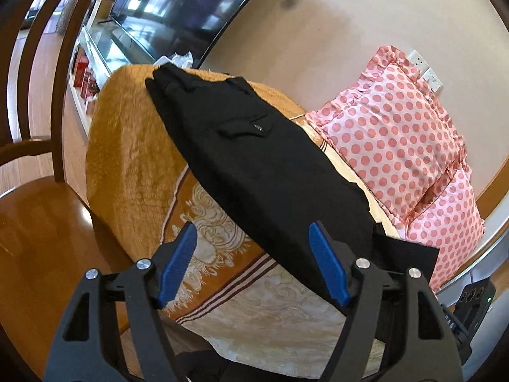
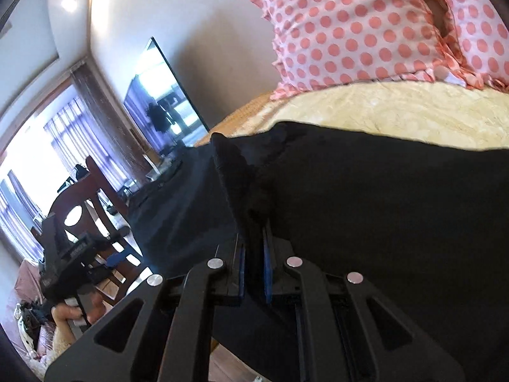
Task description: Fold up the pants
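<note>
Black pants [image 1: 254, 159] lie lengthwise on the gold bedspread [image 1: 133, 159], a back pocket flap facing up, the waist end at the far edge. My left gripper [image 1: 251, 242] is open with blue pads, hovering just above the near part of the pants, holding nothing. In the right wrist view my right gripper [image 2: 253, 248] is shut on a raised fold of the black pants [image 2: 366, 197], which fill the lower part of that view. The left gripper [image 2: 73, 254] and the hand holding it show at the far left of that view.
Pink polka-dot pillows [image 1: 391, 133] lie against the wall to the right of the pants; they also show in the right wrist view [image 2: 366, 25]. A wooden chair [image 1: 35, 197] stands left of the bed. A TV [image 1: 178, 9] hangs on the far wall.
</note>
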Demonstrator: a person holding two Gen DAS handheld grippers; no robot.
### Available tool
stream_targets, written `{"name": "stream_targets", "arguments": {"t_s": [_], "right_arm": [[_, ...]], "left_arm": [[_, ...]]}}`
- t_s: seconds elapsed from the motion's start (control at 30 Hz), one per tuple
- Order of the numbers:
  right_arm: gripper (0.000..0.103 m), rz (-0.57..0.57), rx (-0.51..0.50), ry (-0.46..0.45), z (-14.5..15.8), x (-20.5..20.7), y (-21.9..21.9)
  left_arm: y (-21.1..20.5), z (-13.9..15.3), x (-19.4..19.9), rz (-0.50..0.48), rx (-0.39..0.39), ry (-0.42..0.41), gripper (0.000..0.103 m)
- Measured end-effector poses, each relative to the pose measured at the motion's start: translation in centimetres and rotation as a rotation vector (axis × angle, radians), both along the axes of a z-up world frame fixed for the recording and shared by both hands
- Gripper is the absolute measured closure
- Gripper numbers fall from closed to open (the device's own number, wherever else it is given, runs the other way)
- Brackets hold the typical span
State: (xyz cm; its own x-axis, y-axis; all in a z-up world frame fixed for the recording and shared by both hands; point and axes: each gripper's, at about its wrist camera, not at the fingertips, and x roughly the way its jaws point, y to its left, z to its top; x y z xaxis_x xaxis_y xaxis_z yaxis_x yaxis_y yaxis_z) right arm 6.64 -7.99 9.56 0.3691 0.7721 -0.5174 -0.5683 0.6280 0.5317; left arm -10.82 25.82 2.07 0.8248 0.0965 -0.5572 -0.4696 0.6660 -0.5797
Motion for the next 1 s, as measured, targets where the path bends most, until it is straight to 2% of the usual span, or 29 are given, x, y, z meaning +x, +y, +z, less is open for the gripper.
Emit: {"name": "stream_targets", "arguments": {"t_s": [0.07, 0.13, 0.2, 0.27, 0.37, 0.4, 0.5, 0.67, 0.8, 0.9, 1.0], "right_arm": [[0.091, 0.022, -0.037, -0.033, 0.1, -0.4, 1.1], [0.079, 0.083, -0.128, -0.046, -0.8, -0.9, 2.6], [0.048, 0.134, -0.157, -0.057, -1.3, -2.2, 3.2], [0.028, 0.172, -0.147, -0.079, -0.9, -2.9, 3.4], [0.027, 0.192, -0.107, -0.105, -0.2, -3.4, 3.4], [0.026, 0.214, -0.137, -0.088, -0.8, -3.3, 3.9], [0.024, 0.227, -0.173, -0.148, -1.0, -4.3, 4.4], [0.024, 0.23, -0.118, -0.108, -1.2, -3.6, 3.7], [0.024, 0.23, -0.124, -0.124, -1.3, -4.0, 3.6], [0.024, 0.231, -0.114, -0.122, -1.5, -3.9, 3.6], [0.024, 0.233, -0.108, -0.123, -1.5, -3.9, 3.5]], "left_arm": [[-0.1, 0.1, 0.3, -0.007, 0.004, -0.003, 0.03], [-0.2, 0.2, 0.3, -0.011, 0.011, -0.011, 0.03], [0.0, 0.5, 0.4, -0.012, 0.016, -0.022, 0.03], [0.3, 0.7, 0.6, -0.015, 0.014, -0.026, 0.028], [0.5, 0.8, 1.3, -0.028, 0.003, -0.014, 0.027], [0.5, 0.7, 1.6, -0.038, -0.001, -0.008, 0.027], [0.6, 0.4, 2.5, -0.056, -0.034, 0.008, 0.027], [0.5, 0.2, 3.7, -0.08, -0.077, 0.027, 0.026], [0.4, 0.3, 4.8, -0.088, -0.087, 0.053, 0.023], [0.7, 0.4, 5.0, -0.076, -0.118, 0.046, 0.023], [0.8, 1.4, 4.9, -0.071, -0.108, 0.013, 0.023]]}}
